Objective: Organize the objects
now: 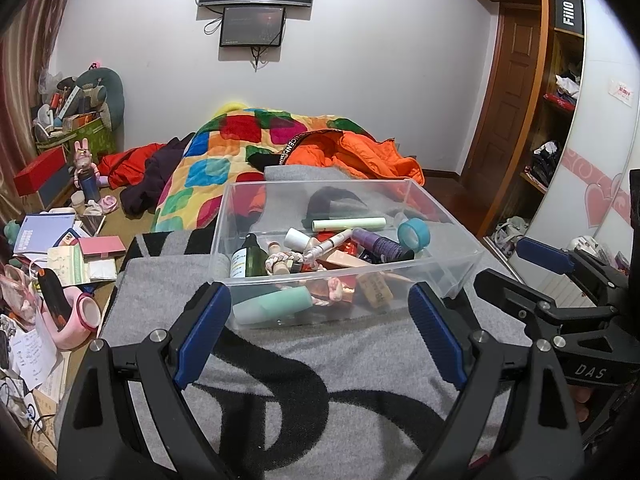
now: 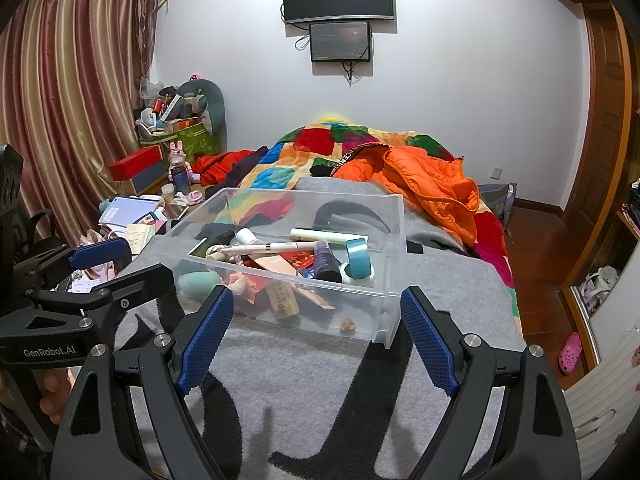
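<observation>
A clear plastic bin (image 1: 452, 220) (image 2: 394, 240) sits on a grey blanket (image 1: 320, 380) on the bed. It holds several small items: a dark green bottle (image 1: 250, 258), a teal tape roll (image 1: 414, 233) (image 2: 358, 258), a pale green tube (image 1: 348, 223), a purple bottle (image 1: 380, 245), a white pen (image 2: 272, 247) and a wooden block (image 2: 282, 296). My left gripper (image 1: 318, 292) is open just short of the bin's near wall. Beside it, my right gripper (image 2: 318, 294) (image 1: 516, 264) is open at the bin's near right corner. Neither holds anything.
Behind the bin lie a patchwork quilt (image 1: 224, 152) and an orange jacket (image 2: 432, 184). Books, boxes and pink items (image 1: 76, 320) crowd the surface left of the bed. On the right are a wardrobe (image 1: 560, 140) and wooden floor (image 2: 536, 248).
</observation>
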`<act>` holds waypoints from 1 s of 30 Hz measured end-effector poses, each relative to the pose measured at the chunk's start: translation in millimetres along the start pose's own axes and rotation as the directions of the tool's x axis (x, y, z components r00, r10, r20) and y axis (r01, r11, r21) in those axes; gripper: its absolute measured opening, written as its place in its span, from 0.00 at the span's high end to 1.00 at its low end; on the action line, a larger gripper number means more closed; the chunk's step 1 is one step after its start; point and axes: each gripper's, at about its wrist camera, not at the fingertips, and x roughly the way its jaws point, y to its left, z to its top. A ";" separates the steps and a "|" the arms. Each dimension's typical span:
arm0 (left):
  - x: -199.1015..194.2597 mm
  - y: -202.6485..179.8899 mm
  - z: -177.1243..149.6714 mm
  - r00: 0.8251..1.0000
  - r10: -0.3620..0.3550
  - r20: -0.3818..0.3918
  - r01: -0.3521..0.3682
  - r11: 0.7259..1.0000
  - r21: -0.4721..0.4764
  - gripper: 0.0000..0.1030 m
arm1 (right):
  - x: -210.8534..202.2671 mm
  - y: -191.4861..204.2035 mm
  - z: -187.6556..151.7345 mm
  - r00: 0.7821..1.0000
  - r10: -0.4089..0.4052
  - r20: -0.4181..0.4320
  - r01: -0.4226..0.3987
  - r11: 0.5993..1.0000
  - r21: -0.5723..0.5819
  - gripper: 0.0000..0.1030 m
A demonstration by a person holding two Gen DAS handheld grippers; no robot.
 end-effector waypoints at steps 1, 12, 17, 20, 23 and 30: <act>-0.2 -0.1 -0.2 1.000 0.001 0.000 -0.001 1.000 0.000 0.12 | 0.1 -0.1 0.0 1.000 0.000 0.000 0.000 1.000 0.000 0.19; -1.1 -0.8 -0.1 1.000 -0.002 -0.002 0.002 1.000 0.000 0.12 | -0.6 0.7 -0.5 1.000 0.007 -0.005 -0.007 1.000 0.008 0.19; -2.4 -2.7 -0.9 1.000 0.000 -0.003 0.000 1.000 0.006 0.12 | -0.6 0.6 -0.7 1.000 0.008 -0.006 -0.008 1.000 0.010 0.19; -2.1 -2.7 -1.1 1.000 -0.004 -0.007 0.004 1.000 0.001 0.12 | -0.2 0.9 -1.2 1.000 0.009 -0.008 -0.009 1.000 0.011 0.19; -1.7 -2.9 -1.0 1.000 -0.002 -0.008 0.002 1.000 0.000 0.12 | 0.1 -0.4 -1.4 1.000 0.011 -0.009 -0.011 1.000 0.014 0.19; -2.0 -3.0 -1.0 1.000 0.003 -0.012 -0.003 1.000 -0.005 0.12 | 0.4 -1.6 -2.0 1.000 0.013 -0.010 -0.012 1.000 0.019 0.19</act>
